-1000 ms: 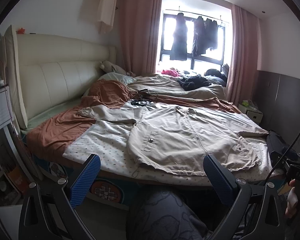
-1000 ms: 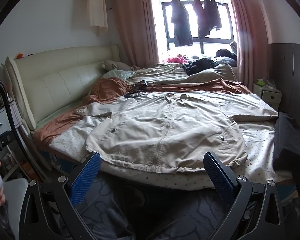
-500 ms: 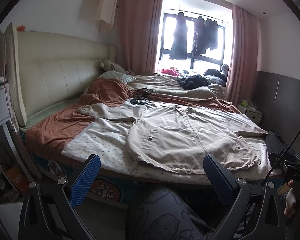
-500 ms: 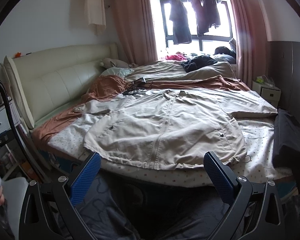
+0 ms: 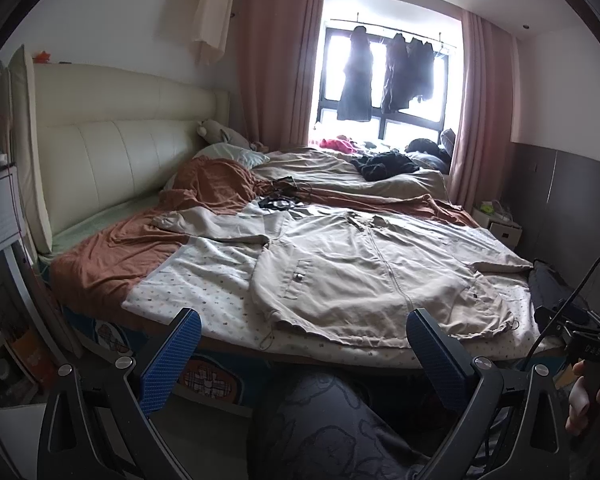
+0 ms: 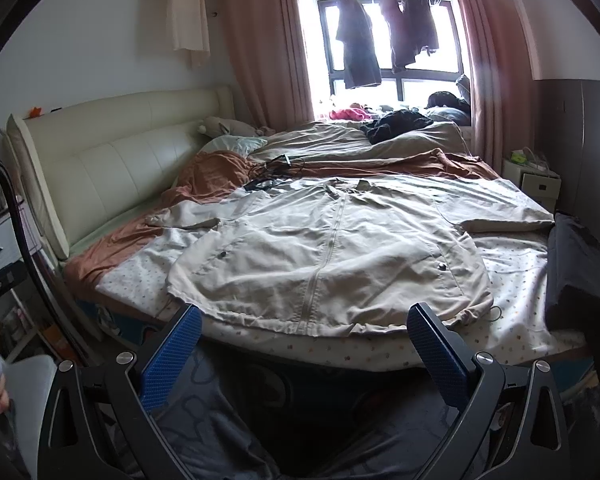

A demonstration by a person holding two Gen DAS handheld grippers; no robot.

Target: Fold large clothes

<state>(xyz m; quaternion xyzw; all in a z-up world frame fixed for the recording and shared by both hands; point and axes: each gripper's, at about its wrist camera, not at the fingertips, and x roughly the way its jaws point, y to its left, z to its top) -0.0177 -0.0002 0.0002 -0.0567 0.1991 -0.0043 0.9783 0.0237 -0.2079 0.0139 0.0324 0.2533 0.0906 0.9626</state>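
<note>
A large beige zip-up jacket (image 5: pixel 364 272) (image 6: pixel 332 248) lies flat and face up on the bed, sleeves spread to both sides, hem toward me at the near edge. My left gripper (image 5: pixel 304 340) hangs open in front of the bed's near edge, short of the hem, with nothing between its blue pads (image 5: pixel 172 356). My right gripper (image 6: pixel 304 340) is open too, its fingertips just below the jacket's hem and not touching it. The person's patterned trouser leg (image 5: pixel 340 420) shows below both grippers.
A rust-brown blanket (image 5: pixel 112 256) is bunched on the left of the bed by the cream headboard (image 5: pixel 100 160). Dark cables (image 6: pixel 276 168) lie past the collar. A dark garment (image 6: pixel 580 264) drapes at the right bedside. A white nightstand (image 6: pixel 540 184) stands at far right.
Both cameras have dropped and drawn slightly closer to the bed's near edge. The jacket has not moved and both grippers stay open.
</note>
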